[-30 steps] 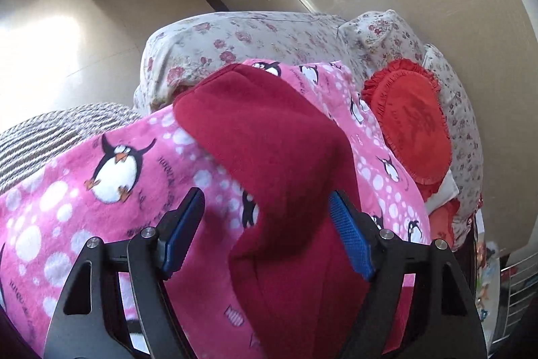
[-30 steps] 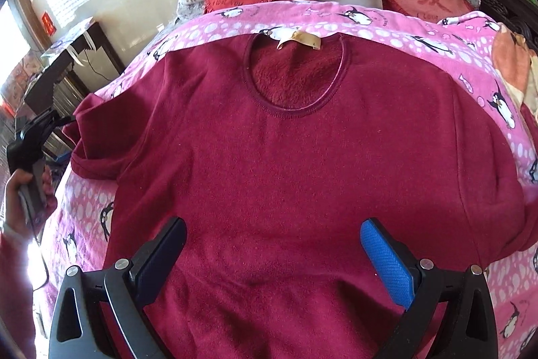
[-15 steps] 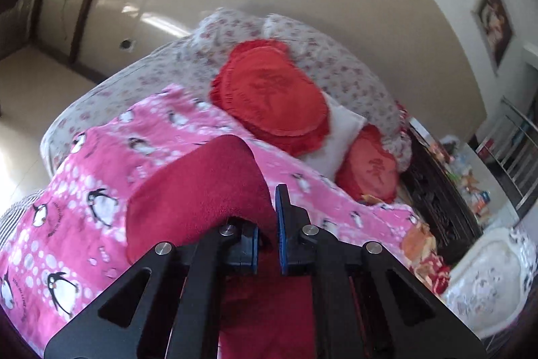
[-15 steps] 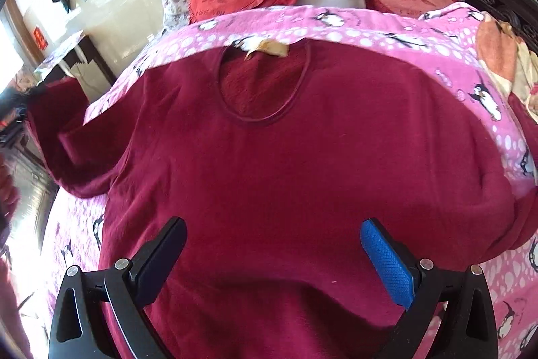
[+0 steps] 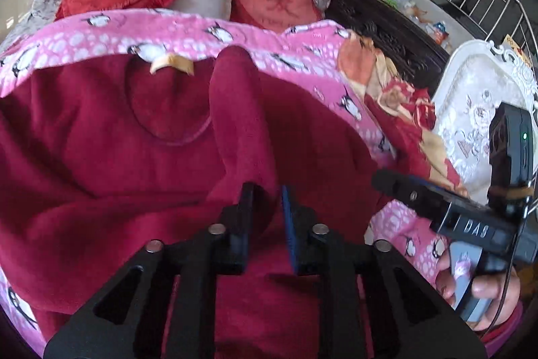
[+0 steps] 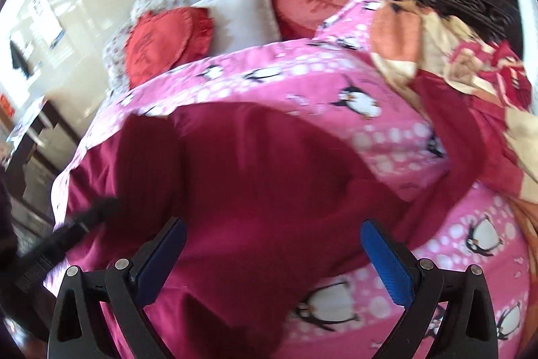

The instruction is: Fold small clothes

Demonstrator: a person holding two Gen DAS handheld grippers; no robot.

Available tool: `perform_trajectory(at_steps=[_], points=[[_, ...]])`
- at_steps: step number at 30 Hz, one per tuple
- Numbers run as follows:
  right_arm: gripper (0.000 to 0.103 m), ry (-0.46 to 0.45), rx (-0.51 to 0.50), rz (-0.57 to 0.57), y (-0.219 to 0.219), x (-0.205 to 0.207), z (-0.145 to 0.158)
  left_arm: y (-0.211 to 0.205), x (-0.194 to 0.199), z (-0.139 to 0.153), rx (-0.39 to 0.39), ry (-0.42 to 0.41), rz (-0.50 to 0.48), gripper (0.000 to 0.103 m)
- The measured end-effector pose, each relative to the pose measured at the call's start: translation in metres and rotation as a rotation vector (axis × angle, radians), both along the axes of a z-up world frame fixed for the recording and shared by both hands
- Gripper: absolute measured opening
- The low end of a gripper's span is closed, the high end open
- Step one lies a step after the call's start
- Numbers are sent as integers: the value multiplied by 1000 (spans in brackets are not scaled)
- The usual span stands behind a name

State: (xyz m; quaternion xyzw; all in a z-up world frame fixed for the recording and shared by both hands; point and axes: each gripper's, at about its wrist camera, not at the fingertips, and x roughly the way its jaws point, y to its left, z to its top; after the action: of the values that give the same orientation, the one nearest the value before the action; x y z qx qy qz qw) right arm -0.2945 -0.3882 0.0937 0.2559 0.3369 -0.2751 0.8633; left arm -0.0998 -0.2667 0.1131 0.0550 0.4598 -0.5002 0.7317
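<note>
Ahead of the left gripper (image 5: 265,217) the raised sleeve (image 5: 235,110) blocks the way. To its right the right gripper (image 5: 437,201) stands close. Ahead of the right one lies flat sweater (image 6: 269,164), free above.

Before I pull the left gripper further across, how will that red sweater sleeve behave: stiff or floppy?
Probably floppy: the sleeve droops in a soft fold from the left gripper, whose fingers are shut on it. The sweater looks thick and fleecy, so likely not slippery. It may drag on the fuzzy pink blanket, tugging the body along.
</note>
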Motion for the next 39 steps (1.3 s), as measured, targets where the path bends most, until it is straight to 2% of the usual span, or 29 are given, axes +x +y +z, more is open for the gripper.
perform_trajectory(at_steps=[3, 4, 6, 8, 11, 13, 17, 20, 23, 25, 26, 27, 28, 30, 31, 33, 35, 36, 37, 39], points=[[103, -8, 2, -9, -6, -7, 2, 18, -10, 12, -41, -10, -21, 47], [103, -18, -1, -2, -7, -8, 3, 28, -12, 20, -53, -36, -21, 50], [103, -40, -2, 21, -4, -6, 6, 56, -13, 33, -73, -112, 10, 68], [103, -56, -6, 55, 3, 2, 9, 86, -11, 36, -73, -201, 83, 74], [103, -59, -17, 111, 14, 21, 9, 119, 4, 27, 25, -308, 207, 75], [103, -45, -56, 126, 21, 30, 11, 130, 19, 9, 126, -332, 278, 75], [103, -23, -158, 153, 29, 39, 23, 146, 53, -40, 274, -221, 347, 75], [103, -41, -252, 122, 28, 30, 39, 162, 65, -68, 260, -91, 381, 75], [103, -98, -247, 120, 20, 20, 44, 167, 64, -71, 229, -92, 395, 75], [103, -98, -201, 197, 20, 27, 38, 167, 62, -71, 239, -107, 388, 75], [103, -62, -190, 255, 24, 37, 31, 162, 59, -71, 242, -110, 386, 75], [100, -18, -205, 320, 32, 50, 22, 163, 58, -71, 243, -108, 386, 75], [93, 13, -226, 366, 39, 59, 14, 160, 60, -71, 243, -101, 386, 75], [81, 126, -283, 475, 53, 81, -9, 154, 67, -68, 245, -93, 384, 75], [79, 209, -313, 526, 58, 93, -25, 156, 69, -67, 245, -90, 387, 75], [78, 266, -329, 563, 58, 102, -44, 160, 74, -67, 238, -77, 390, 75], [71, 247, -355, 576, 58, 101, -55, 161, 75, -68, 235, -73, 395, 75], [61, 233, -378, 585, 60, 100, -55, 163, 75, -68, 236, -78, 396, 75], [38, 230, -397, 602, 63, 99, -54, 164, 74, -67, 236, -82, 399, 75], [12, 244, -431, 607, 68, 99, -49, 164, 74, -66, 234, -84, 405, 75]])
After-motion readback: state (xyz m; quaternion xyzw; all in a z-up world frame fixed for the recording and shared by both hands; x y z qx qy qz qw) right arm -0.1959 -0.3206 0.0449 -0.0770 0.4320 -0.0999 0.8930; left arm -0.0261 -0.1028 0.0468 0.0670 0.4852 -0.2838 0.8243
